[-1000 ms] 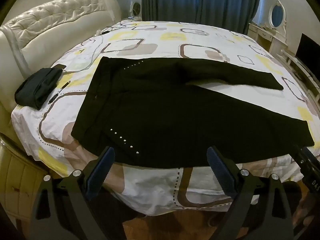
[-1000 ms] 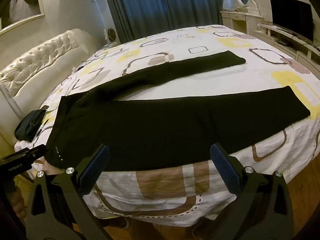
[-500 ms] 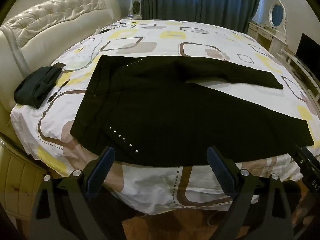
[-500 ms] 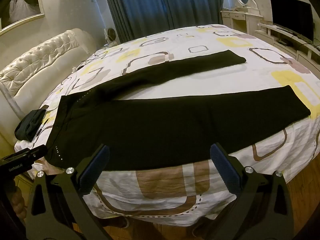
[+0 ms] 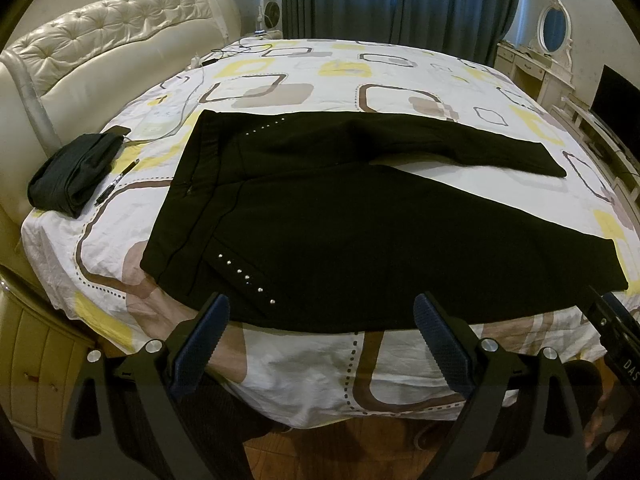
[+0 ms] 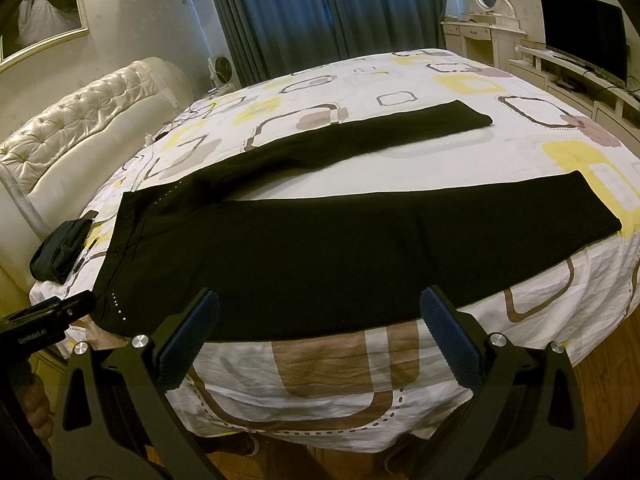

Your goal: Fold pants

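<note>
Black pants (image 5: 360,224) lie flat on the bed, waistband at the left with small silver studs, both legs spread apart to the right; they also show in the right wrist view (image 6: 320,256). My left gripper (image 5: 320,320) is open and empty, hovering just before the near edge of the pants by the waist. My right gripper (image 6: 318,316) is open and empty, before the near leg's edge. The left gripper's body (image 6: 44,320) shows at the left of the right wrist view.
The bed has a white patterned sheet (image 5: 304,364) and a tufted cream headboard (image 5: 100,48) at the left. A folded dark garment (image 5: 76,176), a pen and a cable lie left of the waistband. A dresser and TV (image 6: 580,36) stand at the right.
The left wrist view has shifted slightly closer to the pants' near edge. The right gripper and the pants have not moved.
</note>
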The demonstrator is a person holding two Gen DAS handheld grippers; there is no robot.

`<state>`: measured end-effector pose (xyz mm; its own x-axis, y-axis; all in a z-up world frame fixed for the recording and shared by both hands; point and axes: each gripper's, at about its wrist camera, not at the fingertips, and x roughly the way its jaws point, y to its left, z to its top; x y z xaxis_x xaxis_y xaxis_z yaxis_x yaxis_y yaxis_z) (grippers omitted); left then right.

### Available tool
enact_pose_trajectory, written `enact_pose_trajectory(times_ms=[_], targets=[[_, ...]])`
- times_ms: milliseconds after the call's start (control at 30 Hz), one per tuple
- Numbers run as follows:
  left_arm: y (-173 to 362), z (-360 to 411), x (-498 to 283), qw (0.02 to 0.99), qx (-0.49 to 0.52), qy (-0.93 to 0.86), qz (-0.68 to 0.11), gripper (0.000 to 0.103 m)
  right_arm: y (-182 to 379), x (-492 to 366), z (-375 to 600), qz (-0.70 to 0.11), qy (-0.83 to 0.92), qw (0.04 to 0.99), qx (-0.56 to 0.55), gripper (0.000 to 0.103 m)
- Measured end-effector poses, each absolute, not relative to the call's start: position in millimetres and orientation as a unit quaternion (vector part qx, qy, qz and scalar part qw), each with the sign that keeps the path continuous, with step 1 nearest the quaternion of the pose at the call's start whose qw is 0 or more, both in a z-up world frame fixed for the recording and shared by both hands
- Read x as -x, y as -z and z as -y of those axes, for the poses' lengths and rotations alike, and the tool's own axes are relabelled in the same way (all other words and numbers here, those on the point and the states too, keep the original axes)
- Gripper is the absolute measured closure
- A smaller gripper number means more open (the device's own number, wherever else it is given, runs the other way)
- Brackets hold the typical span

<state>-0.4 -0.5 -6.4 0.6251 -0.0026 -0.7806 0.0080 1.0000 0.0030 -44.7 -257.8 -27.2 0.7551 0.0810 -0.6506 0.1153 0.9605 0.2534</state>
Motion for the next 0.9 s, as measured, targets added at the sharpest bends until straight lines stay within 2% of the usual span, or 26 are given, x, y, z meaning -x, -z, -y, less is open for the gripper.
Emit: enact_pose_trajectory(times_ms=[900], targets=[[11,0,-6,0.9,-0.004,0.001,-0.436,0.01,37,38,257,-0.361,0.01,0.922,-0.14,0.002]])
